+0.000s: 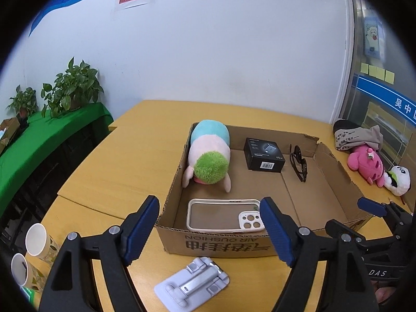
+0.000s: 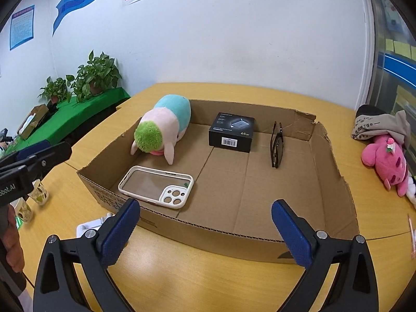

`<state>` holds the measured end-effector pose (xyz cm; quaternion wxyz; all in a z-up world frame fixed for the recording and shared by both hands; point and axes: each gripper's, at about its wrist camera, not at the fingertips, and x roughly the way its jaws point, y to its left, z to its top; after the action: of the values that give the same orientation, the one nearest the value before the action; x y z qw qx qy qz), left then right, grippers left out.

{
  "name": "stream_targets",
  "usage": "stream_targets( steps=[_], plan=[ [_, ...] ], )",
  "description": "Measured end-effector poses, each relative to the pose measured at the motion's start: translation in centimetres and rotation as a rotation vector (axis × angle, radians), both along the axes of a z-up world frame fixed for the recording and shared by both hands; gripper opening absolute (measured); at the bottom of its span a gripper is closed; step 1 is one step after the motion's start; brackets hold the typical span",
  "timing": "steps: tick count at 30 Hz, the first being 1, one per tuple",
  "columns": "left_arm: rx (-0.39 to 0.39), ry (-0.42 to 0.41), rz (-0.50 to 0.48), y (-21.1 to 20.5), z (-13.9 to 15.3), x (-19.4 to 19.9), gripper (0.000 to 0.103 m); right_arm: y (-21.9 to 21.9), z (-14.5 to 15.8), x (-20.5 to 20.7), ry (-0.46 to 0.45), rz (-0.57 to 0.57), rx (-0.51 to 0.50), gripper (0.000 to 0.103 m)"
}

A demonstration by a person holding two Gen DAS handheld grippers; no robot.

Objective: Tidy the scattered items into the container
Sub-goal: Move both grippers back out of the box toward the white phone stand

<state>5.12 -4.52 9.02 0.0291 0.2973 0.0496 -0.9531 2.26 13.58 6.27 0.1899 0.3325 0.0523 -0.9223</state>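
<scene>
An open cardboard box (image 1: 221, 244) (image 2: 234, 236) stands on the yellow table. In it lie a pastel plush toy (image 1: 208, 153) (image 2: 162, 127), a black charger box (image 1: 263, 154) (image 2: 231, 132), dark glasses (image 1: 299, 162) (image 2: 277, 144) and a white phone case (image 1: 225, 214) (image 2: 157, 186). A grey folding phone stand (image 1: 192, 282) (image 2: 89, 225) lies on the table in front of the box. My left gripper (image 1: 209, 227) is open and empty above the stand, at the box's near wall. My right gripper (image 2: 205, 230) is open and empty over the box's near wall.
Two paper cups (image 1: 35, 249) (image 2: 36, 195) stand at the near left. A pink plush (image 1: 366, 166) (image 2: 387, 162), a panda plush (image 1: 397, 179) and a cap (image 1: 356, 136) (image 2: 377, 124) lie right of the box. A green-covered bench with plants (image 1: 70, 88) is at the left.
</scene>
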Motion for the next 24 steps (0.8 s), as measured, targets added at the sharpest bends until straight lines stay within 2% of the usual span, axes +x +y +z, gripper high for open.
stream_targets(
  steps=[10, 17, 21, 24],
  plan=[
    [-0.003, -0.004, -0.023, 1.6, -0.3, 0.9, 0.079, 0.7, 0.3, 0.5, 0.003, -0.013, -0.007, 0.103],
    [-0.012, -0.017, -0.087, 2.5, -0.8, 0.8, 0.079, 0.5, 0.0, 0.7, -0.001, -0.012, 0.001, 0.103],
    [0.01, -0.038, -0.128, 1.4, -1.5, 1.4, 0.079, 0.1, -0.7, 0.7, -0.023, 0.005, 0.004, 0.103],
    [0.025, -0.067, -0.108, -0.6, -2.7, 2.4, 0.079, -1.0, -1.7, 0.9, -0.058, 0.062, 0.012, 0.103]
  ],
)
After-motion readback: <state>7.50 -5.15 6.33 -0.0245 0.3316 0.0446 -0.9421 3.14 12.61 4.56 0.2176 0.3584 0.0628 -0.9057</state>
